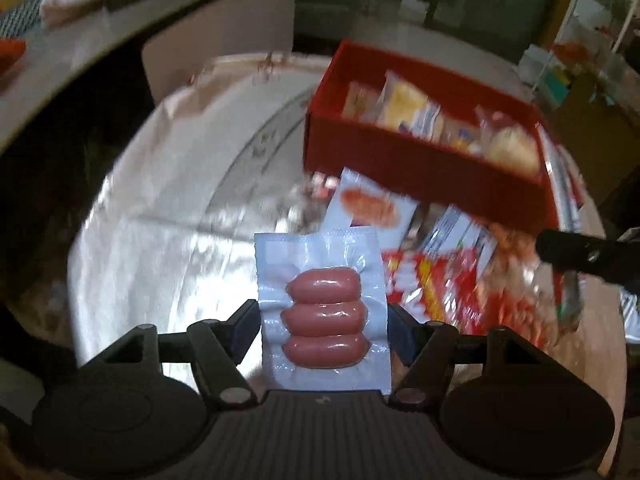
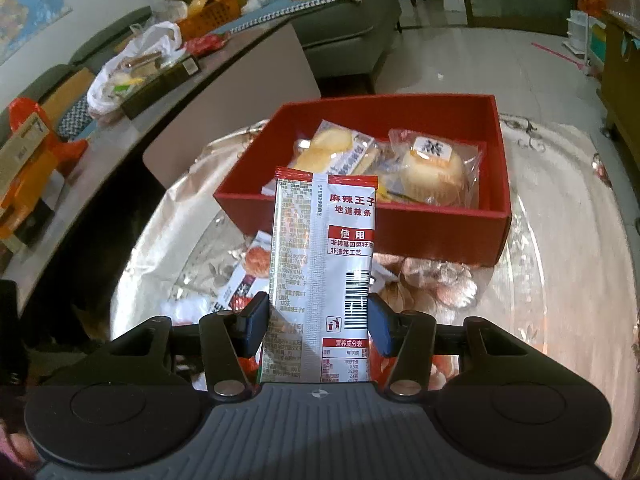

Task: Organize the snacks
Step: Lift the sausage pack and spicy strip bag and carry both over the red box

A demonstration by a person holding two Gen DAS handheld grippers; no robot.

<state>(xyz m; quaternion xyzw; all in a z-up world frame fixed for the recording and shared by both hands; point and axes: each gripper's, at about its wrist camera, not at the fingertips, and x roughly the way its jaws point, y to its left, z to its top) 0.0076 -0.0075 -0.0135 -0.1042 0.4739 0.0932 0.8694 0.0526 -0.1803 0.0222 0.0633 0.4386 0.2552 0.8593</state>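
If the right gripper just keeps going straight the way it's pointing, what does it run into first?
Probably the near wall of the red box: the spicy strip packet held in the right gripper already points at it, though depth is unclear.

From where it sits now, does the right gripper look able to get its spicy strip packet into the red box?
Probably yes: the red box lies open-topped straight ahead of the right gripper, nothing between, with bare floor beside the cake packet.

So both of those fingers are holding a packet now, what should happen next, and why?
Probably carry the spicy strip packet in the right gripper forward over the red box and let go. The box sits just ahead, open, with snacks already inside. The sausage pack in the left gripper could follow.
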